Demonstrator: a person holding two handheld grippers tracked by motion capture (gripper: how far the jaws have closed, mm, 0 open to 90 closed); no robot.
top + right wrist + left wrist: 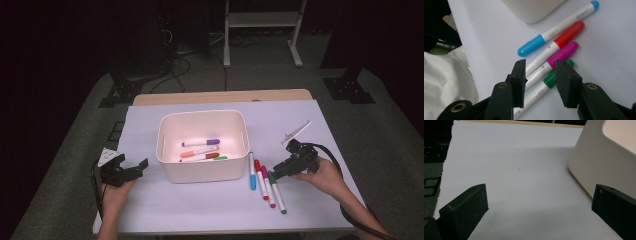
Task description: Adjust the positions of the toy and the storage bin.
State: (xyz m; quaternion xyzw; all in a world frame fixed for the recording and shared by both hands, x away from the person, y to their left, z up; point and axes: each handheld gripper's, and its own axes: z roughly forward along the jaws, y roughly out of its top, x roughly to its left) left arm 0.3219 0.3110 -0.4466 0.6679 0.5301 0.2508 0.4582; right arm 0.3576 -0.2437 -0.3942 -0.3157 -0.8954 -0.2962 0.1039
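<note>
Four markers lie side by side on the white table cover right of the bin: blue [252, 171], red [260, 173], magenta [268, 187] and green [277, 192]. My right gripper [277, 170] hovers low over their near ends, jaws apart and pressing on nothing. In the right gripper view the right gripper [540, 66] frames the magenta marker [562, 53] and the green marker [549, 80], with the red marker [566, 35] and the blue marker [559, 27] beyond. My left gripper [135, 167] rests left of the bin, open and empty [540, 190].
The cream bin [202, 175] stands mid-table and holds several markers, among them a purple one [201, 143] and an orange one [199, 151]. Its wall [599, 162] is close to the left gripper's right jaw. A white plastic piece [296, 132] lies behind the right hand.
</note>
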